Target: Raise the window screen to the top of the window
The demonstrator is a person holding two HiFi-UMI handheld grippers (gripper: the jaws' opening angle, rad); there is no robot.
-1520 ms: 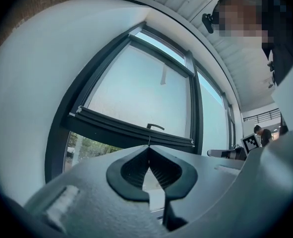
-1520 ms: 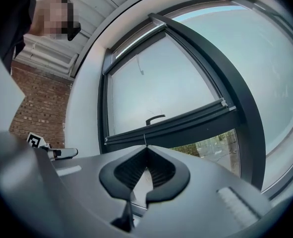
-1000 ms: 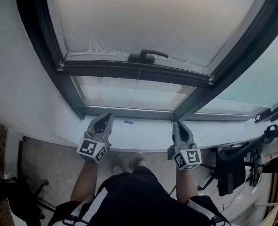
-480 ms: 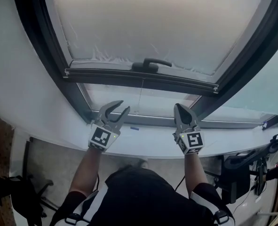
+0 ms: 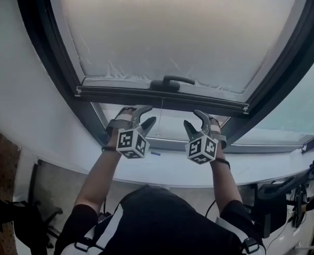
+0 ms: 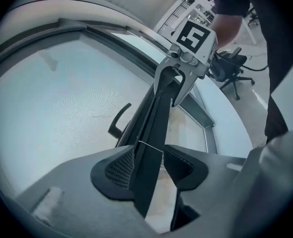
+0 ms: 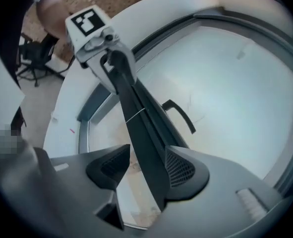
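Screen [image 5: 162, 31]: fine woven mesh, matt, translucent. Bar [image 5: 114, 93] — dark, smooth, semi-matt, metal by appearance. Pads [image 6: 120, 168]: black, cross-hatched texture. Sill [image 5: 167, 169]: white, smooth.

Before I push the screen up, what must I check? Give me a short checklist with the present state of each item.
1. The bar lies between the left tongs: ok.
2. The bar lies between the right tongs: ok.
3. Left tongs shut on the bar: not ok, a gap shows at one pad.
4. Right tongs shut on the bar: not ok, they are open too.
5. One gripper on each side of the handle: ok.
6. Way up for the screen is free: cannot tell, the window's top is out of view.
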